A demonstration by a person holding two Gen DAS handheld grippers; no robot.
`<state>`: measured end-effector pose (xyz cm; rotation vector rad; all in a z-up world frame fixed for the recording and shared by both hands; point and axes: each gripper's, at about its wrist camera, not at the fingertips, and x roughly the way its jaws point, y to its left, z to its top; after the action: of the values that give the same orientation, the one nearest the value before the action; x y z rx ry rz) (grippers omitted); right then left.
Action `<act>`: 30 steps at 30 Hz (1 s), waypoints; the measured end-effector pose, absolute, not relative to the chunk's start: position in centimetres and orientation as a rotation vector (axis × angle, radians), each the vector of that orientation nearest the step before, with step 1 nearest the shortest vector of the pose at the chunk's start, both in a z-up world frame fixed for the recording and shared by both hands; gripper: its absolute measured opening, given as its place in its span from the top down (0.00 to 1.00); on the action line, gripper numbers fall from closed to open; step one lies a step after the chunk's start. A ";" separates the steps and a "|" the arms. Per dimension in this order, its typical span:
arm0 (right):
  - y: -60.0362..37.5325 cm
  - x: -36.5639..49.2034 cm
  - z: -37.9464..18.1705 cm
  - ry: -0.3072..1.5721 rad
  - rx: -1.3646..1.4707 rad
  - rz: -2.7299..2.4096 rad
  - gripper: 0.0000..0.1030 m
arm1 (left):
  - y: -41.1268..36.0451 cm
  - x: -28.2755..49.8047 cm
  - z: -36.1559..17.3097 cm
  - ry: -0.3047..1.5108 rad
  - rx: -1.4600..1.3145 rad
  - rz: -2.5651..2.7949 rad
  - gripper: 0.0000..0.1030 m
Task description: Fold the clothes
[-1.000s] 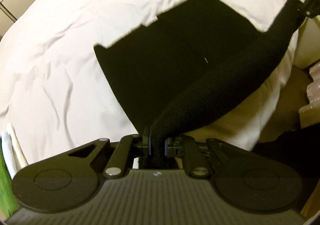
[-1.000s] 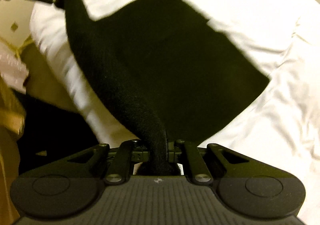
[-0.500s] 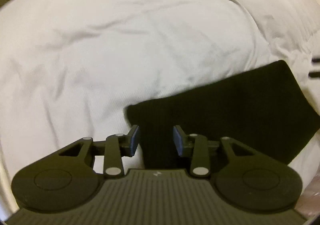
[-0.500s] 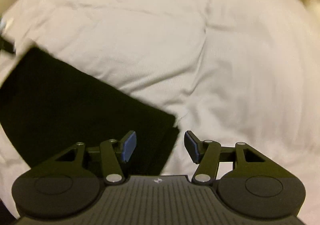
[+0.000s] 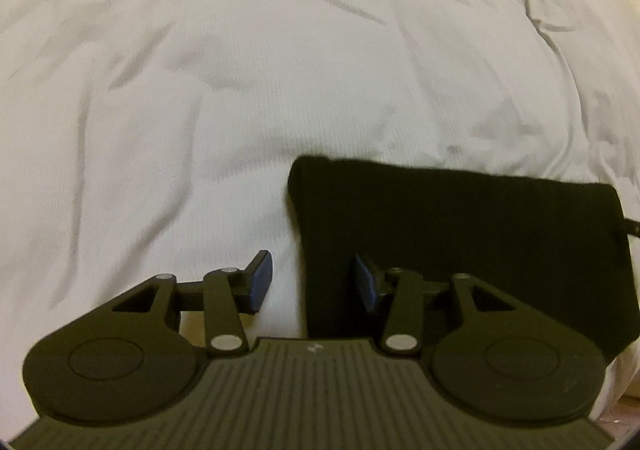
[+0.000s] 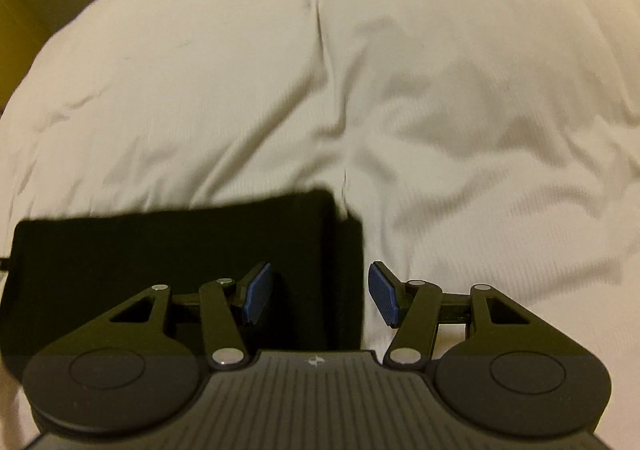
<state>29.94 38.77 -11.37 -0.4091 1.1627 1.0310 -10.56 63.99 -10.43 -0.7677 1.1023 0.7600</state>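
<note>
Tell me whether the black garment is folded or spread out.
Folded. The black garment lies as a compact rectangle on the white duvet, with a second layer's edge showing at its right side.

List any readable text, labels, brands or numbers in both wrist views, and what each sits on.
No readable words, brands or numbers in either view.
Small pale mark on the left gripper body: a symbol, not text, too small to make out.
Same kind of mark on the right gripper body: also unreadable.
Black folded garment: no tag or print visible.
White duvet: plain, no label showing.
</note>
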 end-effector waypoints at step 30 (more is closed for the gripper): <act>37.9 28.5 -9.8 1.018 -0.455 0.680 0.49 | 63.7 -5.6 -8.8 1.070 -0.388 0.803 0.89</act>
<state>28.48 37.91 -9.79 -0.4552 1.0175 0.6803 -5.63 63.73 -8.77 -0.3878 1.0702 0.8025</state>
